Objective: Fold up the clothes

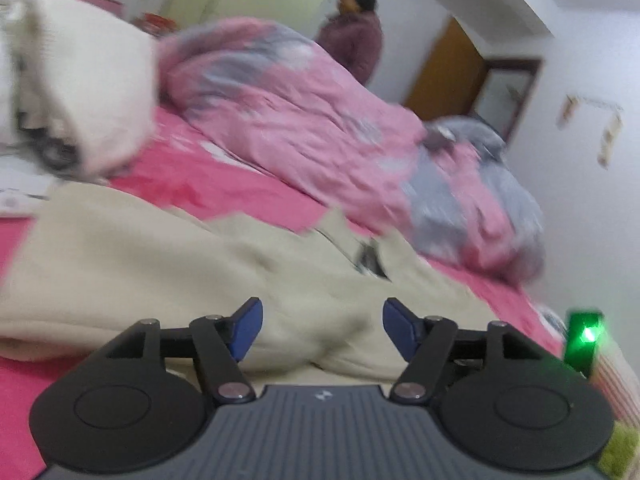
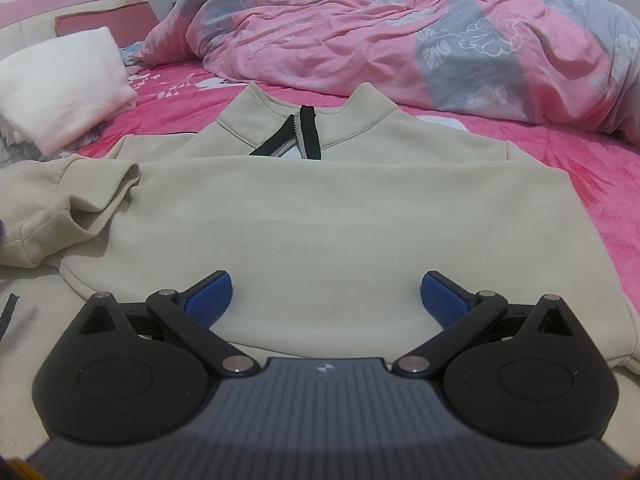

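Beige zip-neck sweatshirt (image 2: 320, 208) partly folded on pink bed (image 2: 580, 168), left gripper (image 1: 322, 326) and right gripper (image 2: 326, 300) both wide open, empty

Matt beige fleece sweatshirt (image 2: 320, 216), crumpled cotton quilt (image 2: 400, 32), ribbed blue tong pads (image 2: 210, 300)

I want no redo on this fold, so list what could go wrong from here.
1. The left sleeve of the beige sweatshirt lies bunched with its cuff curled; folding over it could trap a lump.
2. The open zipper at the collar may skew the fold line.
3. Both the left gripper and right gripper have open jaws holding nothing; a shallow pinch might catch only the top layer.
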Demonstrator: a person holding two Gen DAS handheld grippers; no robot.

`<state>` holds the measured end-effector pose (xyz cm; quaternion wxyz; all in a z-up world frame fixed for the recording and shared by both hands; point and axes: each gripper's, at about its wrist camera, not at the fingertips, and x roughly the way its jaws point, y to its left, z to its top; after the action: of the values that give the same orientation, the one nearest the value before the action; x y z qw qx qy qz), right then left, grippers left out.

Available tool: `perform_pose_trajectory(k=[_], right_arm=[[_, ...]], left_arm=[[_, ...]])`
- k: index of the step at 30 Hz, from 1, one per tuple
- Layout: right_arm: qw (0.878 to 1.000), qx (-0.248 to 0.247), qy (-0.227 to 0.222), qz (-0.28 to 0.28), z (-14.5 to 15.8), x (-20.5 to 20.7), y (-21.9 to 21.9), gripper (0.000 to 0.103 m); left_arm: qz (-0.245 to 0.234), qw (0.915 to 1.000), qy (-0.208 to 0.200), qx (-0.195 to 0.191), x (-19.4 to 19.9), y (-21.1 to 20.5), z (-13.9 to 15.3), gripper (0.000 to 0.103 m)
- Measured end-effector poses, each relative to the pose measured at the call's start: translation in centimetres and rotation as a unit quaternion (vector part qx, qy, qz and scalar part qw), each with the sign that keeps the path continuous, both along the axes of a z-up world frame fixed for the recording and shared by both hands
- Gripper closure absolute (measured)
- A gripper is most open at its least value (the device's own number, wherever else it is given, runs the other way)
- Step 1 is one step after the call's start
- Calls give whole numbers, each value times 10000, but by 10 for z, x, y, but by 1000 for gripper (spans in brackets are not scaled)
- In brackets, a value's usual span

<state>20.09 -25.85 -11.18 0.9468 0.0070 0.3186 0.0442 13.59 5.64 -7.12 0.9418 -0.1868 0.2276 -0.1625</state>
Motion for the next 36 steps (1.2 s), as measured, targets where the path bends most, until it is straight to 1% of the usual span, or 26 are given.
perform_pose_trajectory(k=[2,3,4,5,7,10,11,13,14,16,18,20,22,23,24,26,29,30,31,32,33,34,35,36], right_arm=[[10000,31,70,15,2,1,-1,1],[9999,47,106,22,4,2,-1,1],[9999,63,141,29,5,3,-2,1],[9998,78,176,37,6,4,-2,1],[9998,127,175,-9,17,4,-2,1],[9981,573,-220,-29,42,-8,4,1],[9957,891,-247,98,48,-10,10,1],[9872,1524,-300,351,59,-13,20,1],[9807,1886,-161,495,57,-11,26,1],[9624,2600,116,781,53,-7,38,2],[9481,3049,387,820,43,1,47,3],[9382,3328,616,720,33,9,53,8],[9309,3498,825,654,25,18,58,15],[9273,3572,910,648,22,22,60,16],[9277,3545,972,647,20,25,63,17],[9342,3344,1083,606,17,28,74,19],[9388,3187,1159,600,14,31,82,31],[9412,3124,1140,604,15,33,86,40],[9444,3040,1092,610,16,33,87,53],[9476,2957,1045,616,17,33,89,55],[9506,2872,997,622,18,33,90,63],[9536,2788,949,628,19,33,92,75],[9564,2703,901,634,20,32,93,80],[9592,2618,853,640,21,32,95,89]], left_arm=[[358,9992,146,-105,5,17,-5,37],[445,9986,185,-220,7,25,-5,37],[511,9977,200,-385,9,34,-5,40],[580,9966,188,-552,8,42,-5,40],[813,9948,86,-611,2,55,-4,40],[1063,9921,12,-670,0,69,-2,40],[1159,9910,0,-672,-1,72,-2,40],[1365,9888,-27,-608,-3,77,-2,40],[1473,9876,-42,-549,-5,79,-2,40],[1699,9845,-91,-432,-10,84,-3,40],[1922,9810,-161,-223,-12,86,-4,40],[2097,9776,-147,-35,-13,89,-8,40],[2123,9771,-55,-150,-13,95,-14,40],[2134,9767,-9,-207,-12,98,-16,40],[2123,9769,37,-263,-10,101,-18,40],[2040,9781,220,-343,-3,104,-24,40],[1987,9786,203,-488,-4,108,-26,41],[1969,9788,197,-536,-4,109,-27,41],[1952,9788,192,-585,-4,110,-28,41],[1934,9789,186,-633,-4,111,-29,41],[1916,9789,180,-682,-4,112,-30,41],[1898,9790,174,-730,-4,114,-31,40],[1880,9789,169,-778,-5,115,-32,40],[1862,9789,163,-827,-5,116,-33,40]])
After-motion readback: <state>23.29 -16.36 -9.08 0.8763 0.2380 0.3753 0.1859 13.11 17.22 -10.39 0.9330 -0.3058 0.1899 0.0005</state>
